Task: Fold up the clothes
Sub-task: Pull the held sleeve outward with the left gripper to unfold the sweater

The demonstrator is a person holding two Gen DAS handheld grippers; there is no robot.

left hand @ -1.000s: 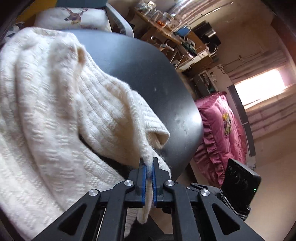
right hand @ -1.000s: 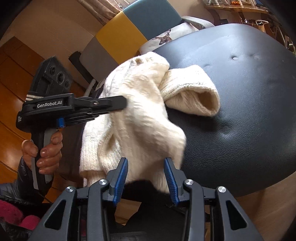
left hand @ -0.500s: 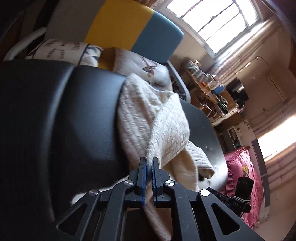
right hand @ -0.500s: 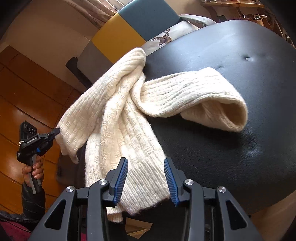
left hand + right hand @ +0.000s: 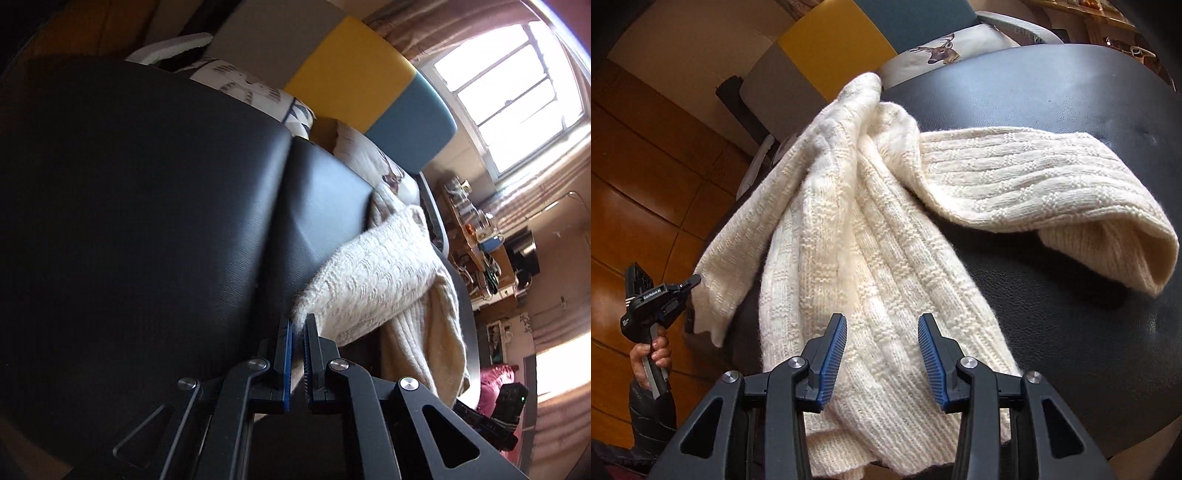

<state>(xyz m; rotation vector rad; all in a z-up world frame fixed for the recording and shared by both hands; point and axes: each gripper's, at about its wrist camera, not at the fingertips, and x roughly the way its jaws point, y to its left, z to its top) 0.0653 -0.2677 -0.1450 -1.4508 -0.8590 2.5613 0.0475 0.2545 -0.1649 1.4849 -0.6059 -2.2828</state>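
1. Foreground, right wrist view: the right gripper (image 5: 882, 354) hangs with its blue-padded jaws spread wide and nothing between them, just above the ribbed hem of a cream knit sweater (image 5: 871, 236).
2. Foreground, left wrist view: the left gripper (image 5: 298, 325) has its jaws drawn narrow, pinching a fuzzy corner of the sweater (image 5: 373, 280) between the blue pads.
3. The sweater lies bunched across a black leather seat (image 5: 1089, 332), its body trailing over the near edge and one sleeve (image 5: 1052, 192) stretched out to the right on the leather, the cuff folded open.
4. In the right wrist view, the left gripper (image 5: 692, 282) appears at the far left, off the side of the seat, gripping the garment's edge, with the person's left hand (image 5: 652, 356) wrapped round the handle.
5. Behind the seat rests a pillow printed with a deer (image 5: 938, 51), against a chair back (image 5: 354, 77) in grey, yellow and blue panels.
6. Farther off, the left wrist view takes in a sunlit window (image 5: 513, 88), a cluttered shelf (image 5: 476, 236) and pink bedding (image 5: 493, 384).
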